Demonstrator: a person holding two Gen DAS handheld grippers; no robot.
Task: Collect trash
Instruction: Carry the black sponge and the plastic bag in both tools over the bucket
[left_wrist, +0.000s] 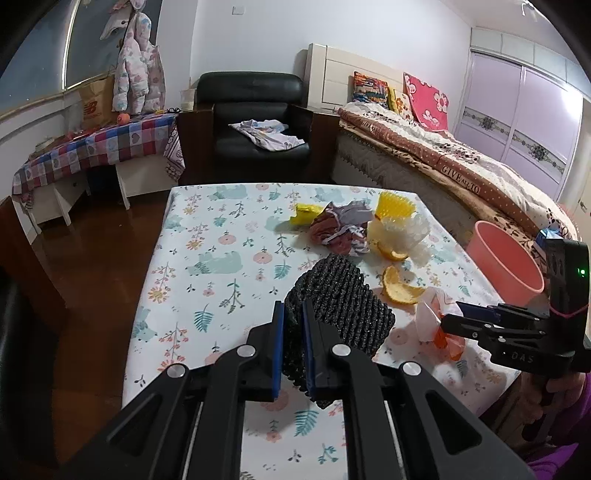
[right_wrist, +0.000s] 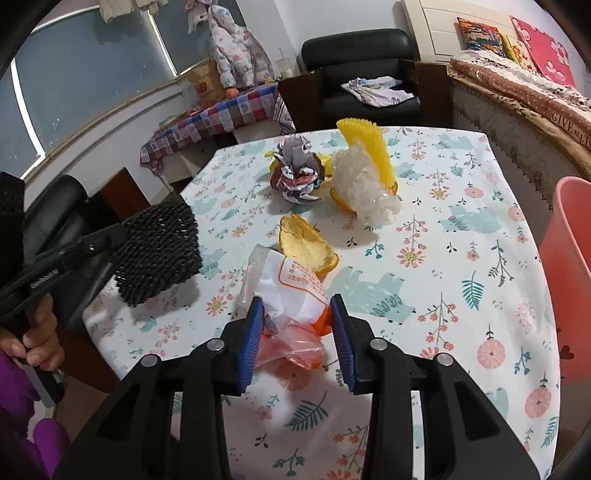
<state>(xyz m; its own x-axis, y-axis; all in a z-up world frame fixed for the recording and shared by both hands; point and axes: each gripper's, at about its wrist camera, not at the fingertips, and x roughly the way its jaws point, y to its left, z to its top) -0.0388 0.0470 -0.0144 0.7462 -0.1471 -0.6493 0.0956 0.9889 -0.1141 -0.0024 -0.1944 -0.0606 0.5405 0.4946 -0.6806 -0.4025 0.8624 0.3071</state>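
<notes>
On the desk, most trash left: peels, paper, bin unfilled. Left claw pinching black netting; right claw spread around wrapper.

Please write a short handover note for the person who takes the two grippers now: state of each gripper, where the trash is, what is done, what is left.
Left gripper: shut on black foam net, lifted off the table.
Right gripper: open, jaws either side of the orange-white wrapper, not gripped yet.
Pink bin: at the table's right edge.
Still on the table: two orange peels, paper ball, clear plastic, yellow net.
Left: bin everything.
</notes>
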